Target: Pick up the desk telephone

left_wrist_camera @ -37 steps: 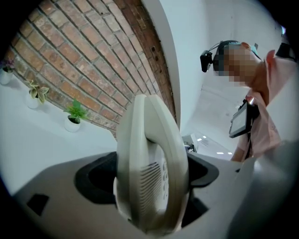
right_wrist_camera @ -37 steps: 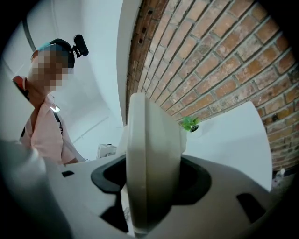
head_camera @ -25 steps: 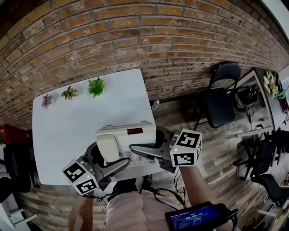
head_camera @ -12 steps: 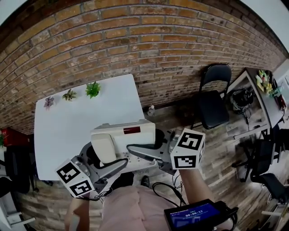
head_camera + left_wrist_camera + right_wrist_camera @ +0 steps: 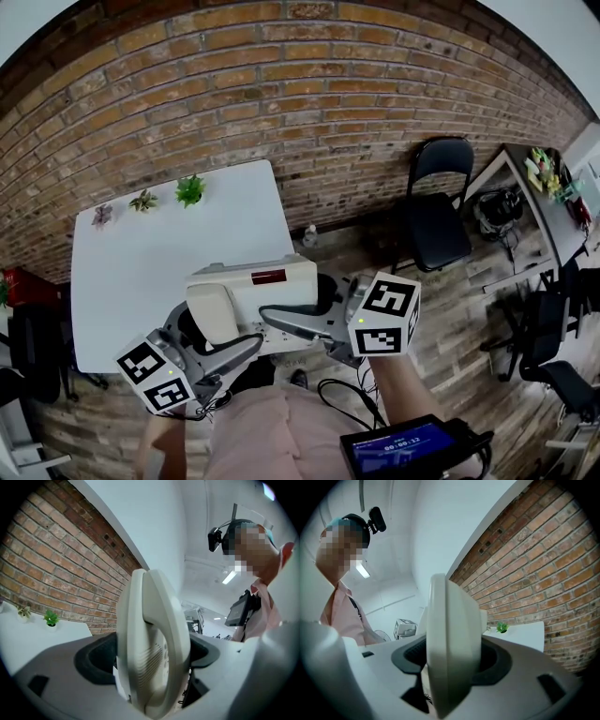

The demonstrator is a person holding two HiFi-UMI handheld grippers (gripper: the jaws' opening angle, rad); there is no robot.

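Note:
The desk telephone (image 5: pixel 267 281) is a cream set with a handset on its left and a small dark red display. It hangs in the air over the near edge of the white table (image 5: pixel 159 253), clear of the top. My left gripper (image 5: pixel 223 353) is shut on its left side and my right gripper (image 5: pixel 298 328) is shut on its right side. In the left gripper view the telephone's edge (image 5: pixel 150 653) fills the space between the grey jaws. The right gripper view shows the telephone's other edge (image 5: pixel 450 658) clamped the same way.
Three small potted plants (image 5: pixel 190 190) stand along the table's far edge by the brick wall (image 5: pixel 309 84). A black chair (image 5: pixel 436 211) stands on the wooden floor to the right, with a cluttered desk (image 5: pixel 534 206) beyond it. A tablet (image 5: pixel 403 450) hangs at my waist.
Both grippers have risen with the telephone between them, lifting it off the table's near edge. Over the last half second it has hardly moved.

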